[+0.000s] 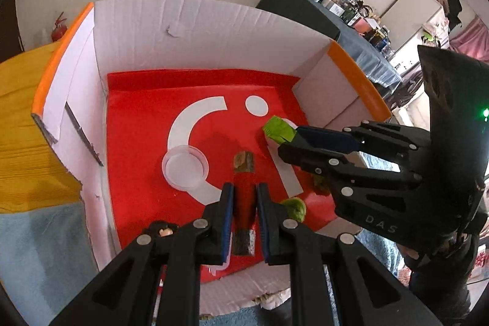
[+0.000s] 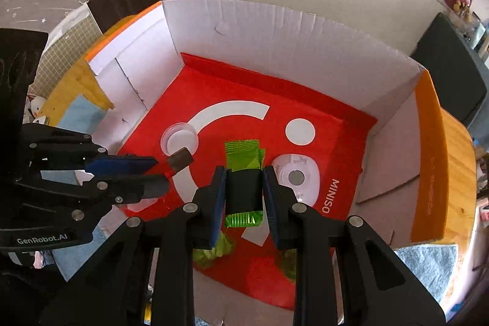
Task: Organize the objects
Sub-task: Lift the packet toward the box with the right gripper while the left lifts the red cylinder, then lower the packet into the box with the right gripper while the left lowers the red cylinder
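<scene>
My left gripper (image 1: 244, 203) is shut on a red-wrapped bar (image 1: 244, 188) with brown ends and holds it over the red bag (image 1: 137, 118) that lines the white cardboard box (image 1: 198, 29). The right wrist view shows the left gripper (image 2: 163, 173) at the left, with the bar's brown end (image 2: 181, 162) sticking out. My right gripper (image 2: 244, 191) is shut on a green-and-black packet (image 2: 244, 188). The left wrist view shows the right gripper (image 1: 288, 141) at the right, with the packet's green end (image 1: 278, 129) past its tips.
A clear plastic cup (image 1: 185, 170) (image 2: 179, 138) and a white round case (image 2: 295, 176) lie on the red bag (image 2: 305, 100). Crumpled green wrappers (image 2: 214, 249) (image 1: 295, 208) sit near the box's front. High white box walls (image 2: 275, 29) with orange rims surround the floor.
</scene>
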Demonstrator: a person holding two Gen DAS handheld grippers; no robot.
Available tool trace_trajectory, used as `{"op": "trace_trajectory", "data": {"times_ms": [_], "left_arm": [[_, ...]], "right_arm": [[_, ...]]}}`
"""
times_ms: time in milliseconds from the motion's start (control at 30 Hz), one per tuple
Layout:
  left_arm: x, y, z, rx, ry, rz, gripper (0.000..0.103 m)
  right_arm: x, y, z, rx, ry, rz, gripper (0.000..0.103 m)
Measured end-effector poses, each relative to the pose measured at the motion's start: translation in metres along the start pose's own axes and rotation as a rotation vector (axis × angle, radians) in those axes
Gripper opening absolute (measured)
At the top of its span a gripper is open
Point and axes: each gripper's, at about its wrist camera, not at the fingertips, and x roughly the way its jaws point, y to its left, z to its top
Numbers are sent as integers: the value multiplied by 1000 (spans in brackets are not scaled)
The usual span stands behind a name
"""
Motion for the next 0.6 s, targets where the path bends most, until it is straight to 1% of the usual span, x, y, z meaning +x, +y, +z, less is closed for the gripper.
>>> {"op": "trace_trajectory", "data": {"times_ms": [200,333,433,600], "left_arm": [[-1,2,18,-21,-14,10,15],[11,4,36,-35,-9,62,15],[22,7,45,-51,3,83,15],[36,19,58,-111,-6,115,15]], "right_arm": [[2,-9,16,0,12,-38,23],[12,-19,32,21,33,-65,23],[23,-26,41,34,53,-90,23],[38,-37,48,55,83,-123,23]]}}
